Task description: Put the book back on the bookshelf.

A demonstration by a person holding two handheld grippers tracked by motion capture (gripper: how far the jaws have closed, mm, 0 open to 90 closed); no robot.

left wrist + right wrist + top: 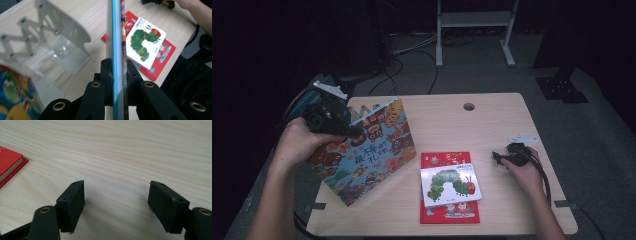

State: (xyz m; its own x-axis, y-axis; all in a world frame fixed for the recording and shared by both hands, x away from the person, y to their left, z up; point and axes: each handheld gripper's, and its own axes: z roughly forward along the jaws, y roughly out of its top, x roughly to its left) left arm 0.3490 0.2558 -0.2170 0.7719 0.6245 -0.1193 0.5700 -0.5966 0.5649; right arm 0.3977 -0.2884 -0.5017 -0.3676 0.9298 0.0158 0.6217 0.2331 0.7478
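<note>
**Desk:** What have your tongs got?

**Me:** My left tongs [117, 75] are clamped on the top edge of the big picture book [367, 150], jaws pressed flat against both covers. I'm holding it tilted, its lower corner near the tabletop's [492, 115] front left. My right tongs [117, 202] rest low over bare wood with the jaws spread wide, holding nothing.

**Desk:** What could go wrong?

**Me:** I'd judge the pinch is narrow for such a wide book. It could pivot or slide out between the jaws if I swing fast, or its covers could splay. The metal bookend rack [53, 42] sits just beside the book, so a careless swing might knock it.

**Desk:** Anything else close?

**Me:** The caterpillar book [450, 185] lies on the red book [447, 212], between my two hands.
</note>
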